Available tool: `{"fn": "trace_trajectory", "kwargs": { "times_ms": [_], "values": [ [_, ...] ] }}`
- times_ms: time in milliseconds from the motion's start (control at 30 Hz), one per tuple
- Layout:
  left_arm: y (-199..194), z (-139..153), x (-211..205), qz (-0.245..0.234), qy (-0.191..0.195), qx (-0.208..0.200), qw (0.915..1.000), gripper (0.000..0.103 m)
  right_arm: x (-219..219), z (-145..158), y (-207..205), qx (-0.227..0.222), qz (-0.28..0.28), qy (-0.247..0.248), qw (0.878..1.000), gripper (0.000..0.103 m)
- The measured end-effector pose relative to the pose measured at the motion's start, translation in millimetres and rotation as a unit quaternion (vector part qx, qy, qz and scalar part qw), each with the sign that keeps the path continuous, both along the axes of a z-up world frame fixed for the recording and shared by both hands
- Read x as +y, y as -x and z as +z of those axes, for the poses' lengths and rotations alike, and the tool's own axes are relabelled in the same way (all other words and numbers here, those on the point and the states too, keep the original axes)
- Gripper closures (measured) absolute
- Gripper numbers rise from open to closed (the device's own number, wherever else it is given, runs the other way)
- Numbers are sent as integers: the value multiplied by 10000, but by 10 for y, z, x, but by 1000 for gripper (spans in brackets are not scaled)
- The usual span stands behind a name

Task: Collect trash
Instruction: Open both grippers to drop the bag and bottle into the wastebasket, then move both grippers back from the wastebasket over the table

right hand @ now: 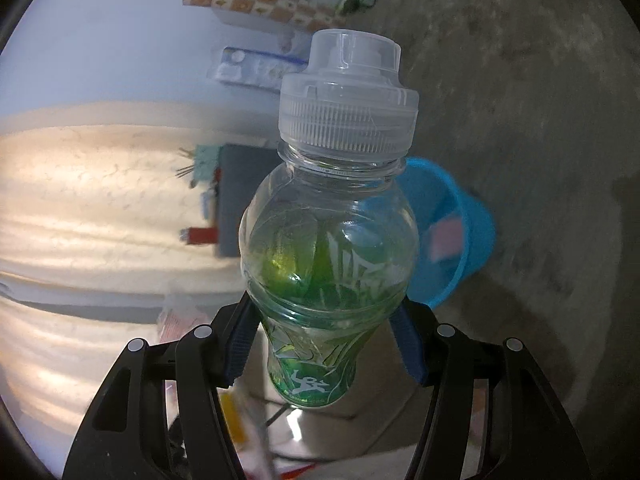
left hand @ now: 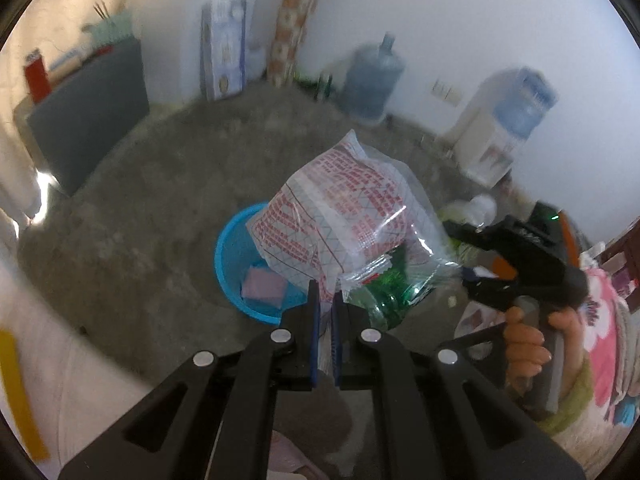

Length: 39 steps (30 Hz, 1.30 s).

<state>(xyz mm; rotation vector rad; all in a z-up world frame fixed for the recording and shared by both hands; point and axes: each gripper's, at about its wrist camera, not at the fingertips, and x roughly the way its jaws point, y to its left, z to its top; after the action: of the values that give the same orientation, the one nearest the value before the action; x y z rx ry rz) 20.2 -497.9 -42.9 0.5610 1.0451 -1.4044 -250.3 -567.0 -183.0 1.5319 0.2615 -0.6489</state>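
we are carrying the plastic wrapper (left hand: 344,216) pinched tight in the left gripper (left hand: 325,300) and the bottle (right hand: 328,240) clamped in the half-open right gripper (right hand: 324,336), steadying both above the blue bin (left hand: 234,264) before releasing.

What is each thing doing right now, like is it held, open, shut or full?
Left gripper: shut on the plastic bag.
Plastic bag: crinkled, held up above the blue bin.
Right gripper: shut on the bottle.
Bottle: capped, looks empty.
Blue bin: open, on the floor, pink paper inside.
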Motion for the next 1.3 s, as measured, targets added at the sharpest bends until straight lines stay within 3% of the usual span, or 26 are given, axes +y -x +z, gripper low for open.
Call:
{"fn": "trace_trajectory", "kwargs": {
  "times_ms": [67,200,233,333,433,533,600,767,1000,1300],
  "values": [
    [20,-233,-354,-7,-440,148,9989,98,-98,-98,-54,264,-6,101,9996,46],
    [3,-686,-884,87,-1151,74,9933,98,-156,-315,-306,666,52,194,9976,46],
    [-3,-814,-995,117,-1285,43,9916,98,-362,-339,-369,816,84,236,9963,46],
    [-36,-1107,-1226,274,-1564,46,9873,97,-448,-452,-617,1262,212,378,9911,46],
    [-67,-1335,-1400,389,-1706,81,9845,90,-571,-448,-729,1575,387,509,9854,46],
    [-158,-1527,-1536,540,-1803,-247,9818,70,-671,-478,-886,1841,591,700,9786,45],
    [-256,-1598,-1579,733,-1877,-312,9790,38,-724,-606,-1042,2065,858,824,9712,45],
    [-381,-1582,-1565,903,-1830,-225,9787,25,-768,-817,-1140,2396,1183,640,9615,41],
    [-402,-1497,-1543,1016,-1712,-135,9799,23,-885,-629,-992,2529,1096,816,9578,36],
    [-367,-1111,-1272,1116,-1428,15,9834,23,-970,-533,-716,2670,862,870,9559,36]
  ]
}}
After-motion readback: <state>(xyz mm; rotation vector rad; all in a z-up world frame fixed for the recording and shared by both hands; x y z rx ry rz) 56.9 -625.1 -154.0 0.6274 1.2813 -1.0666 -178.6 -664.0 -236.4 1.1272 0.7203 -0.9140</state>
